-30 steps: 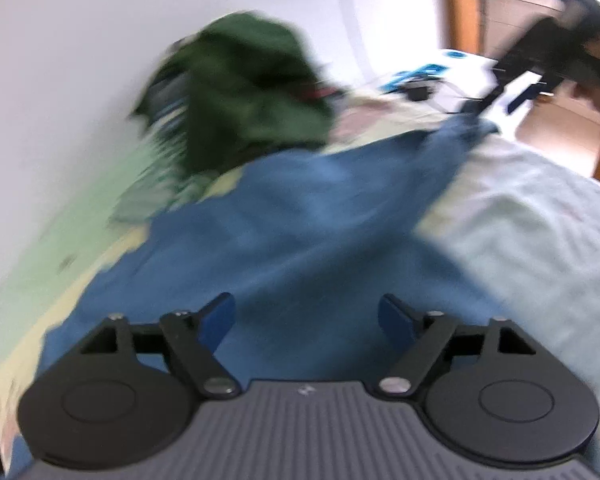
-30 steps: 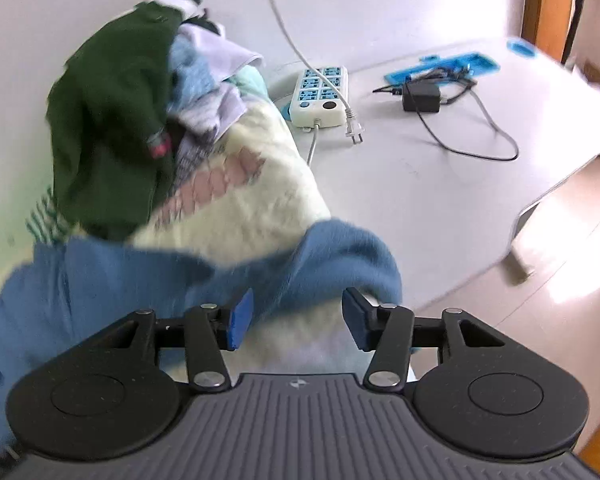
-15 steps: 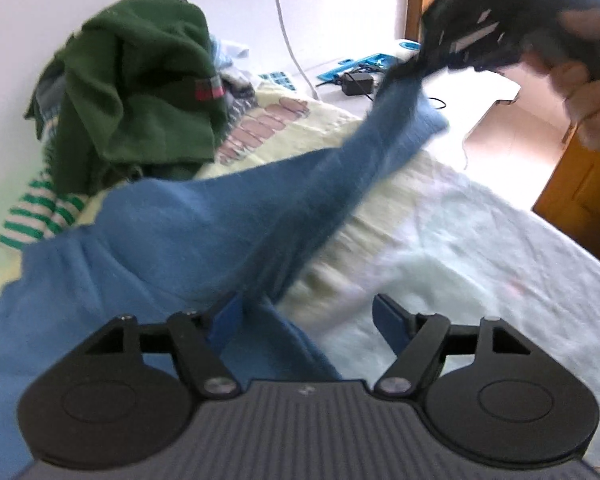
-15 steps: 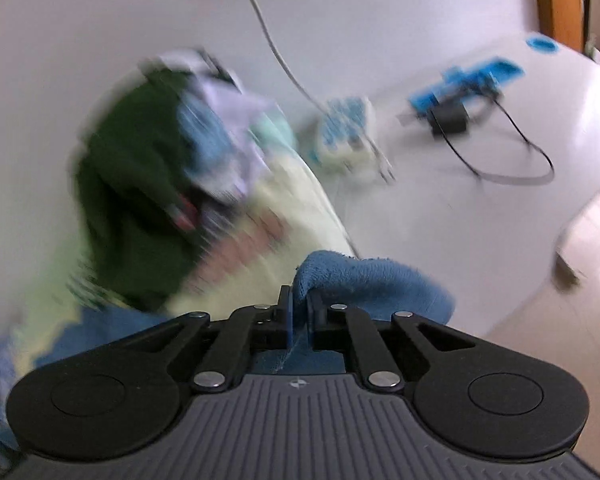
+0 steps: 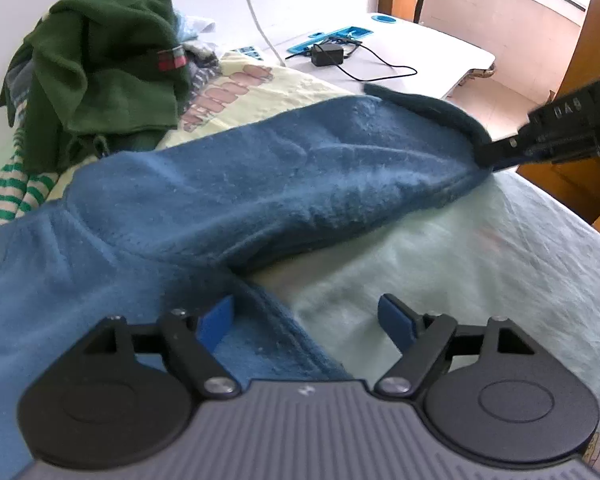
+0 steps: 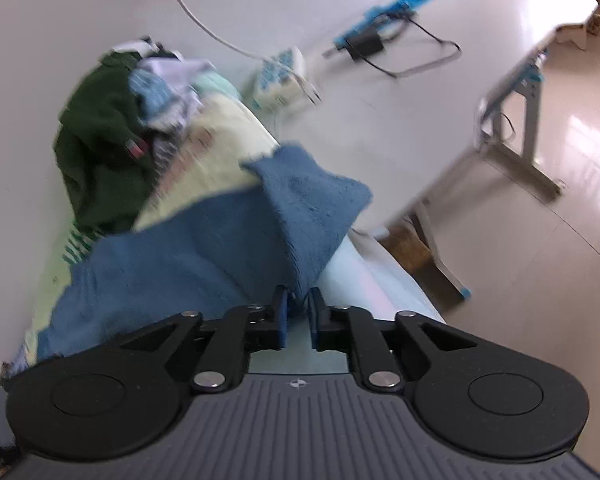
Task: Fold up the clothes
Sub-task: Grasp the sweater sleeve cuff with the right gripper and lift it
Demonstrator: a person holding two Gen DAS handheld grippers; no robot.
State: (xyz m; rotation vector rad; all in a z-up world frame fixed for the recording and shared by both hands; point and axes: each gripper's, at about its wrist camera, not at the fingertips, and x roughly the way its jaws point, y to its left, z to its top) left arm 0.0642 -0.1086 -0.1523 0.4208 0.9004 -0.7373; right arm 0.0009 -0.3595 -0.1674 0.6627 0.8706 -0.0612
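Note:
A blue fleece garment (image 5: 260, 184) lies spread over a pale bed cover (image 5: 460, 260), one sleeve stretched out to the right. My right gripper (image 5: 496, 156) pinches the end of that sleeve. In the right wrist view the right gripper (image 6: 298, 312) has the blue cloth (image 6: 308, 216) squeezed between its pads, and its jaws are easing slightly apart. My left gripper (image 5: 306, 316) hovers low over the garment's near edge, its jaws wide and opening. That blue edge runs beneath the left pad (image 5: 216, 320), and nothing is gripped.
A heap of clothes topped by a dark green garment (image 5: 108, 64) sits at the back left against the wall. Beyond it stands a white table (image 6: 420, 80) with a power strip (image 6: 278, 80), a black charger (image 5: 327, 55) and cables. Tiled floor (image 6: 540, 220) lies to the right.
The right gripper closed on the sleeve end, lifted it, then drew it out to the right and down. The left gripper sank closer to the garment's near edge.

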